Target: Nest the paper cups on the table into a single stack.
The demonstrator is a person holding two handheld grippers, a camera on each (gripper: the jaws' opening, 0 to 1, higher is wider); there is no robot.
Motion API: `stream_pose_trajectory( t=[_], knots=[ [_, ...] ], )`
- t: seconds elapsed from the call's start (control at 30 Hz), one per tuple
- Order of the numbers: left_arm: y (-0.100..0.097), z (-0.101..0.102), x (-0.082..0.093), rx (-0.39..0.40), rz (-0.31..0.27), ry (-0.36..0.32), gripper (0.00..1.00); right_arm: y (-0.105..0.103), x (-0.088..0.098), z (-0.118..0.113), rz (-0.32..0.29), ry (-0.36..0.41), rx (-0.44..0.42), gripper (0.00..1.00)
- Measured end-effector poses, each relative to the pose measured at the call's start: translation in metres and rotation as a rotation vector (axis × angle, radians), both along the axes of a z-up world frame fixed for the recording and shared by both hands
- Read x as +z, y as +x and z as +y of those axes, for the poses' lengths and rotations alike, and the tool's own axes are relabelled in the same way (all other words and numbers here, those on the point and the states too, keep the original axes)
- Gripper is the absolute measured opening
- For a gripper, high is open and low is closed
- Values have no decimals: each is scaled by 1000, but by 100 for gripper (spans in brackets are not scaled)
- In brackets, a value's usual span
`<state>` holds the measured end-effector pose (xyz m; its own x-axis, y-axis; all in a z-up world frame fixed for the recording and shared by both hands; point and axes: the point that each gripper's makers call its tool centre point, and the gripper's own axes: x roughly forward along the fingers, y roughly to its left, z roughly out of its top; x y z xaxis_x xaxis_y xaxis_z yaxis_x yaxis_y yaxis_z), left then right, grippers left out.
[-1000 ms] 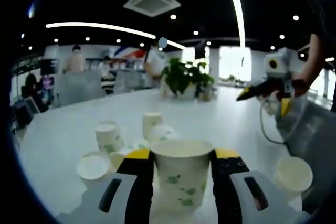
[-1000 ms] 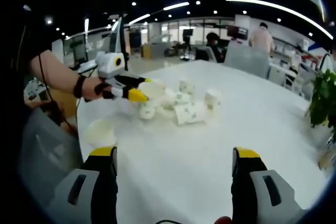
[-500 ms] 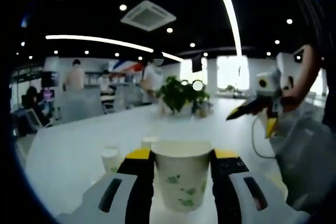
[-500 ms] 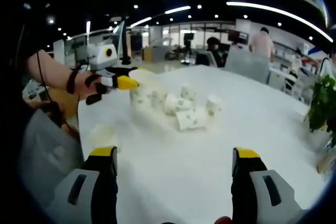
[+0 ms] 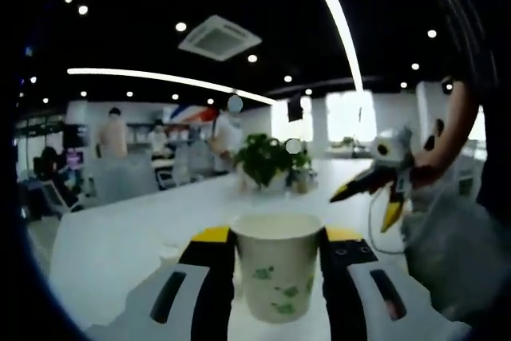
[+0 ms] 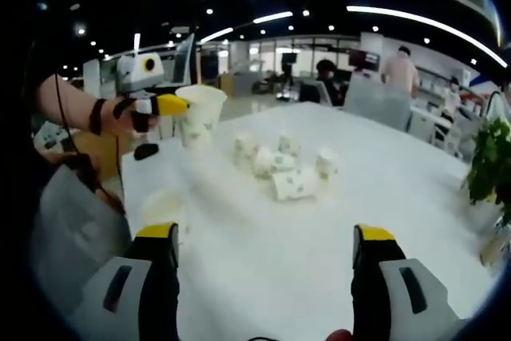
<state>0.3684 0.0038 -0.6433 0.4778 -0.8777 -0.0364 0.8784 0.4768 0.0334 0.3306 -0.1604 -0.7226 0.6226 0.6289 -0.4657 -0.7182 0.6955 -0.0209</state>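
Cup (image 5: 277, 267), upright and pinched between the jaws of the left gripper (image 5: 277, 277), now raised well clear of the table (image 5: 120, 237). Half a second ago two cups still peeked above the jaws in the left gripper view; gone from it now, replaced by far tabletop and plant (image 5: 263, 161), so lifted and tilted up (camera moved, not the cups). Seen from the right gripper view, held cup (image 6: 200, 113) hangs high at the left gripper (image 6: 180, 105), above and to the left of the cluster (image 6: 283, 165) left on the table. Means one cup secured and airborne, ready to drop into another; nesting itself not yet done. Cluster holds several cups, some upright, at least one on its side, plus one blurred cup (image 6: 160, 205) apart, nearer the right gripper (image 6: 263, 253). Right gripper spread wide, gripping nothing, hovering over bare table (image 6: 319, 261) well short of the cluster. Probably next: lower held cup into an upright one.
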Motion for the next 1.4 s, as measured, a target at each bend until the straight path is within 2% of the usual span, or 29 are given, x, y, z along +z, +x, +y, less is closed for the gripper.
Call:
stream_pose_trajectory(
  t=[0.2,0.37,0.53,0.77,1.03,1.4],
  knots=[
    [-17,-8,16,-24,-13,-49,40,-6,2,-3,1,-1,-5,88],
    [-37,-20,16,-55,-22,-65,40,-11,2,-6,-2,-8,-5,88],
    [-51,-25,5,-75,-16,-76,41,-15,3,-7,-2,-9,-11,87],
    [-61,-30,-3,-82,-8,-78,40,-18,-2,-7,8,-18,-7,87],
    [-66,-31,-9,-75,2,-100,41,-18,-3,-7,10,-21,-1,87],
    [-71,-38,-38,-71,64,-103,41,-20,-6,-11,23,-36,-2,87]
  ],
)
